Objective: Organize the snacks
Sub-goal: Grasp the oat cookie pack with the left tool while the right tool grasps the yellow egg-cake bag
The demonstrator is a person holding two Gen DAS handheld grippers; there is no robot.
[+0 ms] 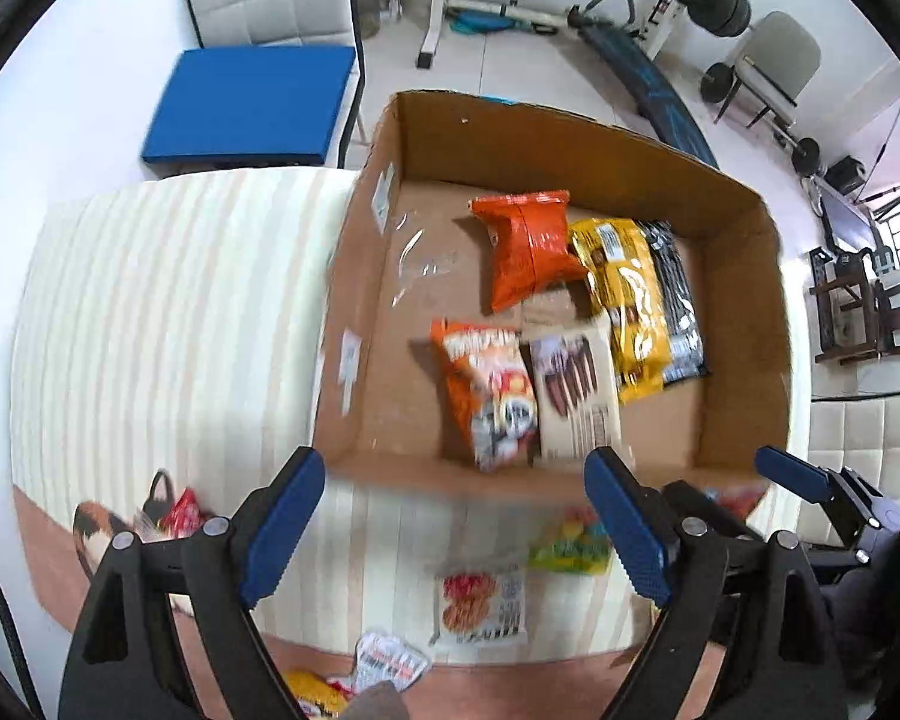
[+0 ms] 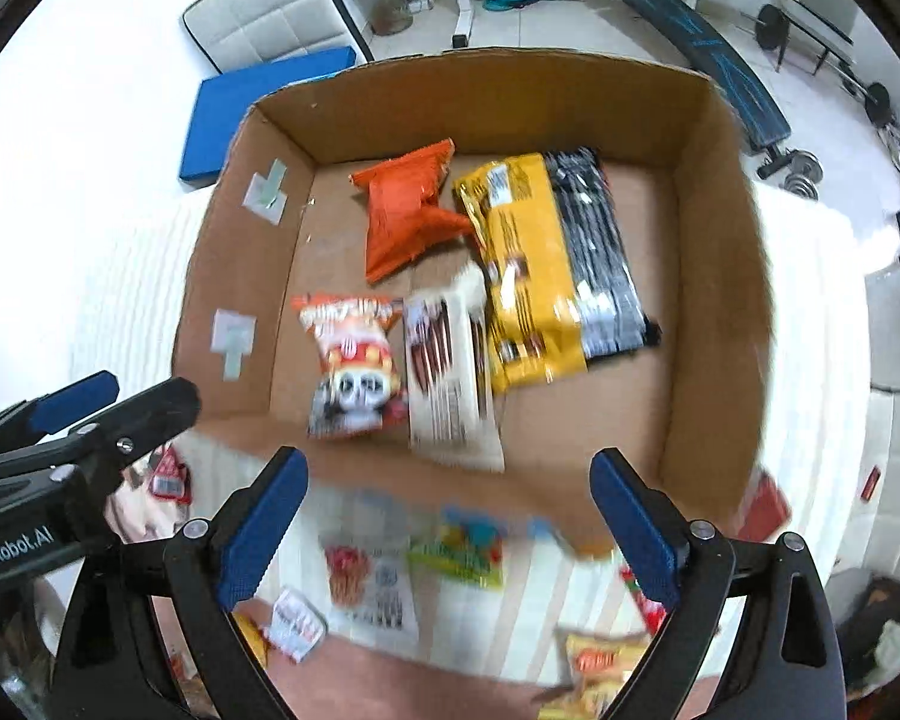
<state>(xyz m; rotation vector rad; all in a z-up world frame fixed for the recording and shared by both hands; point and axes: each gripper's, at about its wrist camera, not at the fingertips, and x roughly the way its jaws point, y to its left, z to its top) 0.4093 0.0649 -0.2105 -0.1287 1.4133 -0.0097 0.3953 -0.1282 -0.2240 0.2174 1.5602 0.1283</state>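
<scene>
An open brown cardboard box (image 2: 720,276) sits on a cream striped cloth (image 1: 168,300) and holds five snack packets. At the back lies one crumpled plain orange foil bag (image 2: 408,210); beside it, toward the right wall, one long yellow packet (image 2: 528,264) lies with one black-and-white packet (image 2: 600,258) touching its far side. Nearer the front wall, one orange-and-white printed bag (image 2: 351,360) lies side by side with one cream packet printed with brown sticks (image 2: 450,372); both are blurred. The left gripper (image 1: 456,534) hangs above the box's front edge, its two blue-padded fingers (image 1: 282,522) spread wide with nothing between them. The right gripper (image 2: 450,534) hangs likewise over the front wall, its two blue pads (image 2: 633,534) also wide apart and empty. More packets lie loose on the cloth in front of the box: one green packet (image 2: 459,552), one white packet with a red-orange picture (image 2: 369,588), one small white-and-red packet (image 2: 294,630) and one yellow-orange bag (image 2: 594,666) at the near edge; others there are too blurred to count. Beyond the table stands one white quilted chair with a blue cushion (image 1: 252,102).
</scene>
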